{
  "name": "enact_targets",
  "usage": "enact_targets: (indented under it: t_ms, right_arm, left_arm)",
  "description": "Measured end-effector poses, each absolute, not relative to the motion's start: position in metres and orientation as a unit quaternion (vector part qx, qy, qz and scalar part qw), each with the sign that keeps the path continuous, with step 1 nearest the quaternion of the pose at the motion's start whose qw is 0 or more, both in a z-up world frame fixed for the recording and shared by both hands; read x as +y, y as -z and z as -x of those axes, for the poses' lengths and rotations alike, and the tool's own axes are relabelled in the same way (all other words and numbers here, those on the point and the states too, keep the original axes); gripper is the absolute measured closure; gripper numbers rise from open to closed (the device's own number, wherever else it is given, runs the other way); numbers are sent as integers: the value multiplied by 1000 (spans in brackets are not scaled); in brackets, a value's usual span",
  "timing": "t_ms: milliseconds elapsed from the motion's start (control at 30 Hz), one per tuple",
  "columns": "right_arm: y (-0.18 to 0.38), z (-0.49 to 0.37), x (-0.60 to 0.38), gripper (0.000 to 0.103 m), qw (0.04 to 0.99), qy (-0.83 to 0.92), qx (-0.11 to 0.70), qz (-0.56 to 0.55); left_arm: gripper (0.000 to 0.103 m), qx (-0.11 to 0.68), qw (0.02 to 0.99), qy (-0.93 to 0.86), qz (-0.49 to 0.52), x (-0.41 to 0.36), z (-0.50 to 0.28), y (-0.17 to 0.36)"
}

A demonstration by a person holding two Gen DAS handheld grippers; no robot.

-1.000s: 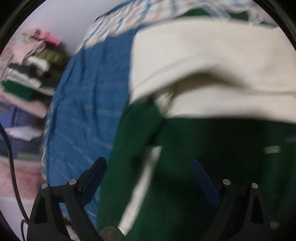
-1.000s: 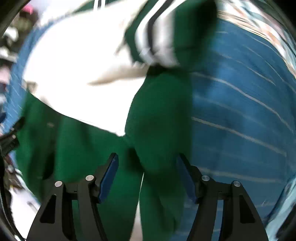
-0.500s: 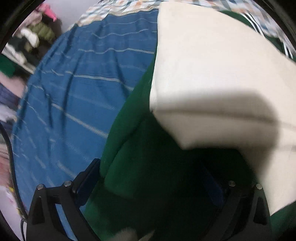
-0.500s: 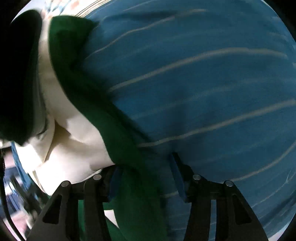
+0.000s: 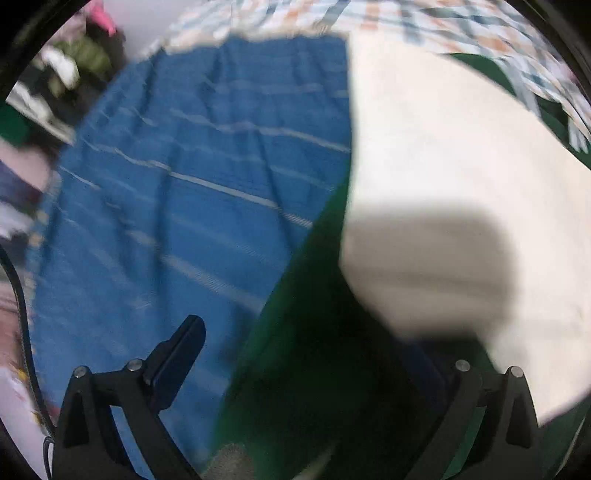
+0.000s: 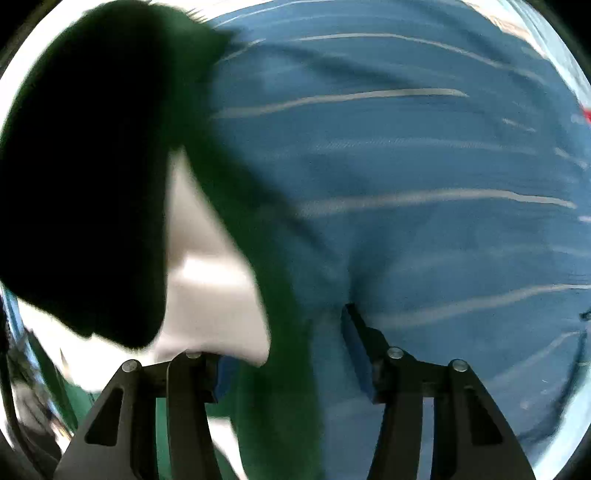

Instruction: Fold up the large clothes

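Observation:
A large green and cream garment (image 5: 443, 166) lies on the bed, cream panel on top and green cloth (image 5: 314, 350) below it. My left gripper (image 5: 306, 343) is open wide and points down over the garment's left edge. Its left finger (image 5: 177, 362) hangs over bare bedspread; the right finger is lost in shadow. In the right wrist view a green edge (image 6: 266, 277) runs down between the fingers of my right gripper (image 6: 286, 343), beside a cream fold (image 6: 210, 288). Those jaws stand half wide, with a gap showing before the right pad (image 6: 354, 347). A dark fold (image 6: 85, 166) blocks the upper left.
A blue bedspread with pale stripes (image 5: 184, 203) covers the bed and fills the right wrist view (image 6: 424, 166). A plaid sheet (image 5: 461, 26) lies at the far end. A pile of clothes (image 5: 66, 74) sits beyond the bed's left side. A black cable (image 5: 18, 295) hangs at left.
The left gripper swung left, so more bedspread shows, and its jaws widened slightly. The right gripper rolled and narrowed its jaws; the garment now sits left in its view.

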State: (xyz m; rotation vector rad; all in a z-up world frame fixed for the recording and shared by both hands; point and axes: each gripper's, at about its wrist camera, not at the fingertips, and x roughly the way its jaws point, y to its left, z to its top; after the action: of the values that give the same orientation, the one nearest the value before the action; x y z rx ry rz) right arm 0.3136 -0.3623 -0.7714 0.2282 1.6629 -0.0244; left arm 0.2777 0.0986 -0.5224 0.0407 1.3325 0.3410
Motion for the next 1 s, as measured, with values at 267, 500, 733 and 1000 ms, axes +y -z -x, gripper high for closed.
enact_targets:
  t_ms: [267, 500, 733, 1000]
  right_arm:
    - [698, -184, -307, 48, 631, -47, 765, -119]
    - [727, -36, -224, 48, 505, -74, 826, -239]
    - [730, -45, -262, 48, 538, -20, 803, -255]
    - [728, -66, -311, 48, 570, -14, 788, -233]
  left_arm:
    - [0, 638, 733, -204, -115, 36, -140, 471]
    - [0, 697, 695, -160, -77, 12, -81, 494]
    - [1, 711, 679, -21, 183, 8, -58, 497]
    - [2, 694, 659, 3, 290, -58, -44, 548]
